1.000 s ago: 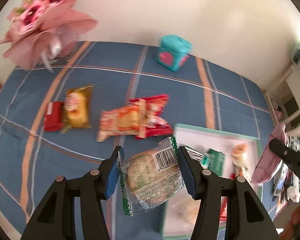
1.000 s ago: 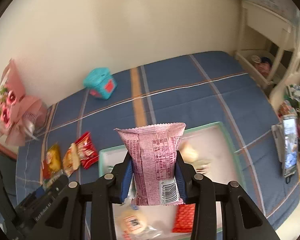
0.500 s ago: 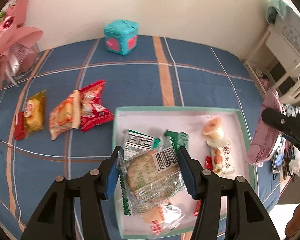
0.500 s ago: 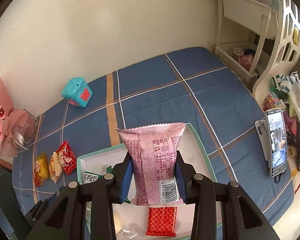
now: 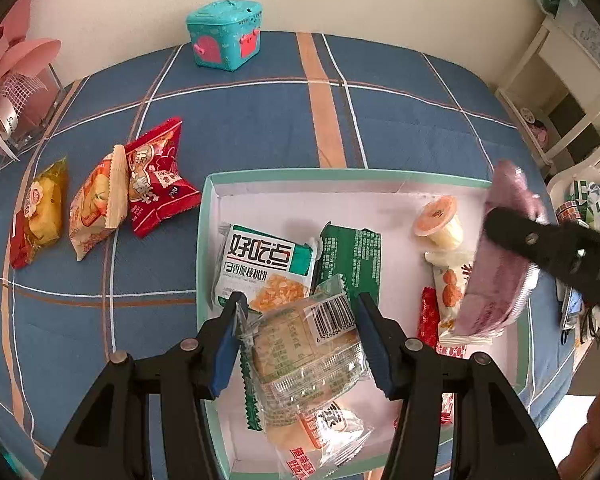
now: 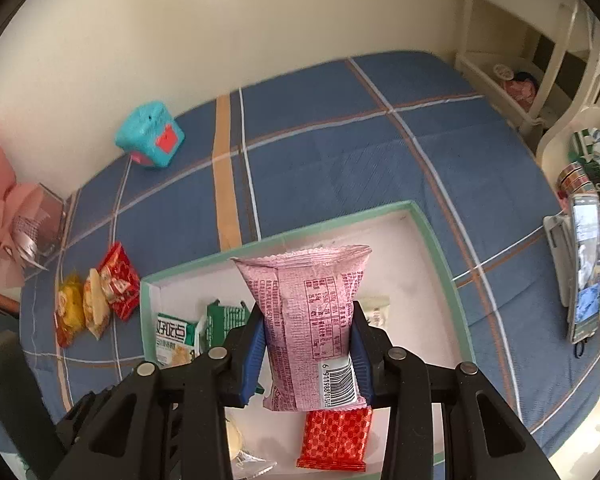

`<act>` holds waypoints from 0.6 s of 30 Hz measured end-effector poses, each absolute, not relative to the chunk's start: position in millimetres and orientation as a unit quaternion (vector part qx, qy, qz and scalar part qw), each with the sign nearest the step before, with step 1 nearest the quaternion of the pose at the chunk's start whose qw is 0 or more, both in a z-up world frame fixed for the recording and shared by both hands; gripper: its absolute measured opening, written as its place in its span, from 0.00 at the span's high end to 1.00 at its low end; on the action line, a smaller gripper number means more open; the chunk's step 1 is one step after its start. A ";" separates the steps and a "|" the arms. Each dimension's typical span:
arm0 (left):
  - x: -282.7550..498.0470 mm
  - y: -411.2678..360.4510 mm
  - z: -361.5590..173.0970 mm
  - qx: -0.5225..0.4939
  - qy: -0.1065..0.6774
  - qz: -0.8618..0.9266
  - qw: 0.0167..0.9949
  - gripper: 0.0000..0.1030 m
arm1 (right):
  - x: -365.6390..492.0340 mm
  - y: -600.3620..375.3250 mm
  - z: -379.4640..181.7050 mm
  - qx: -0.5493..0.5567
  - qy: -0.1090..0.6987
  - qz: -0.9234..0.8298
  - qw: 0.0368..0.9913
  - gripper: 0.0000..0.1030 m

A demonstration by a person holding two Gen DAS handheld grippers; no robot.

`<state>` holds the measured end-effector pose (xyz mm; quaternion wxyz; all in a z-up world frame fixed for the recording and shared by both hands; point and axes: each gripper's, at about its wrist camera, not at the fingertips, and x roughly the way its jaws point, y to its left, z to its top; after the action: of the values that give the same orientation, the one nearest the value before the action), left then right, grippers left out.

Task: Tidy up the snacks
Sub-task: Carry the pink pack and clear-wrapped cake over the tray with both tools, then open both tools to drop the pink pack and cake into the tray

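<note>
Over the tray: clear-wrapped pastry clamped by left gripper; pink packet clamped by right gripper.

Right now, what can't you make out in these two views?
- Left wrist view: the pink packet is blurred, its print unreadable; the right gripper's fingers cover part of it.
- Right wrist view: the tray floor is hidden behind the packet.
- Phone screen: too small.

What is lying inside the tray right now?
In the tray: a white-green packet, a dark green packet, a jelly cup, a nut packet and a red packet. The held snacks hide the rest.
</note>
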<state>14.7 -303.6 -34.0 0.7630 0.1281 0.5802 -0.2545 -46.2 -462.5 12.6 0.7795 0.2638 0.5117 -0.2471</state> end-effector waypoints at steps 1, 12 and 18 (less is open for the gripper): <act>14.4 -303.6 -34.9 0.129 0.581 -0.254 0.763 0.44 | -44.8 -461.4 9.2 0.263 0.516 -0.245 0.777 0.60; 15.1 -305.7 -45.8 0.138 0.592 -0.247 0.755 0.41 | -36.4 -454.0 -22.6 0.261 0.557 -0.235 0.752 0.60; 17.1 -307.0 -51.1 0.139 0.600 -0.237 0.752 0.37 | -32.6 -451.6 -24.4 0.252 0.566 -0.238 0.748 0.53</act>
<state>17.1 -307.0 -51.1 0.7517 0.1394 0.5997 -0.2365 -32.6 -451.6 -24.4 0.7479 0.2525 0.5660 -0.2378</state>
